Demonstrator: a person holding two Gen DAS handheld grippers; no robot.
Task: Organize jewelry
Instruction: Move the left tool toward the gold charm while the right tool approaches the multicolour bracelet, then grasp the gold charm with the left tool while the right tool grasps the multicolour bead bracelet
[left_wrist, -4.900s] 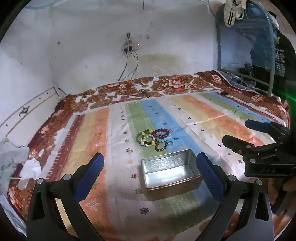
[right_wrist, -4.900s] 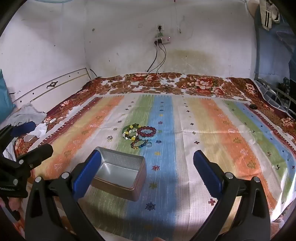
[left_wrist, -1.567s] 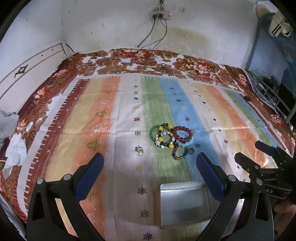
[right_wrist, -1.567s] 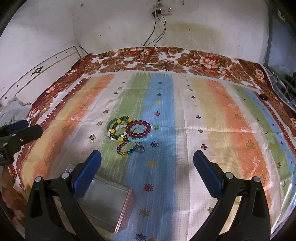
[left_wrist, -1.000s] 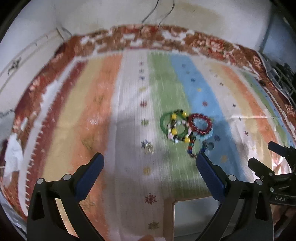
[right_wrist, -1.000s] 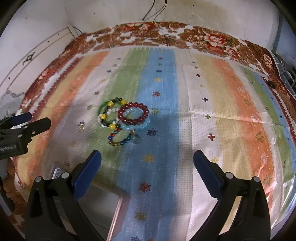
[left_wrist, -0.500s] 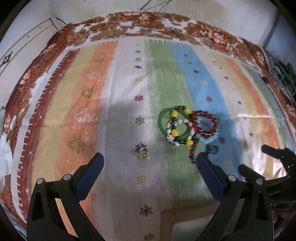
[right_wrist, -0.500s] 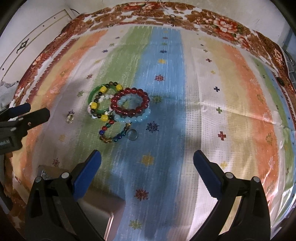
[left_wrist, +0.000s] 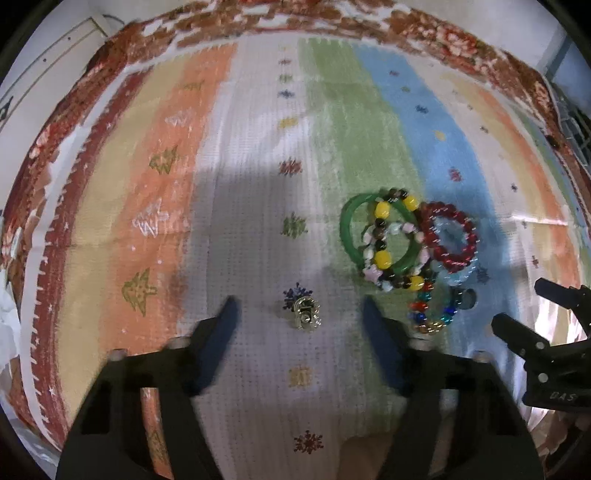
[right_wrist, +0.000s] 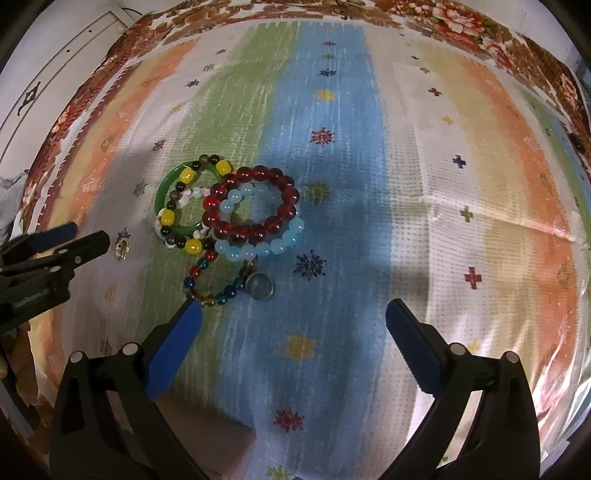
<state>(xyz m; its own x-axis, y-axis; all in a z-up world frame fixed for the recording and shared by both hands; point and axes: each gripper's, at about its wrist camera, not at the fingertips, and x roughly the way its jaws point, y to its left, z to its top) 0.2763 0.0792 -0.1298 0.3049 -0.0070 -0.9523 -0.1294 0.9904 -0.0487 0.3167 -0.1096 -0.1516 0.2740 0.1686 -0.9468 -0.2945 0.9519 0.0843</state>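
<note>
A pile of bracelets lies on the striped bedspread: a green bangle (left_wrist: 349, 229), a red bead bracelet (right_wrist: 255, 199), a light blue one (right_wrist: 258, 251), a yellow-and-black one (left_wrist: 382, 210) and a multicoloured one (right_wrist: 207, 291) beside a silver ring (right_wrist: 260, 286). A small gold trinket (left_wrist: 306, 317) lies apart, left of the pile. My left gripper (left_wrist: 300, 306) points down over it, its jaws closing with the trinket between them, untouched. My right gripper (right_wrist: 293, 308) stands open just below the ring, holding nothing.
The metal tin's edge (right_wrist: 214, 439) shows at the bottom of the right wrist view. The bedspread (right_wrist: 424, 184) has a floral border at the far side and a crease on the right. A white headboard (right_wrist: 44, 81) runs along the left.
Both grippers have come down closer to the bedspread, so the jewelry looks larger. The left jaws have narrowed around the gold trinket. The tin has slipped almost out of view.
</note>
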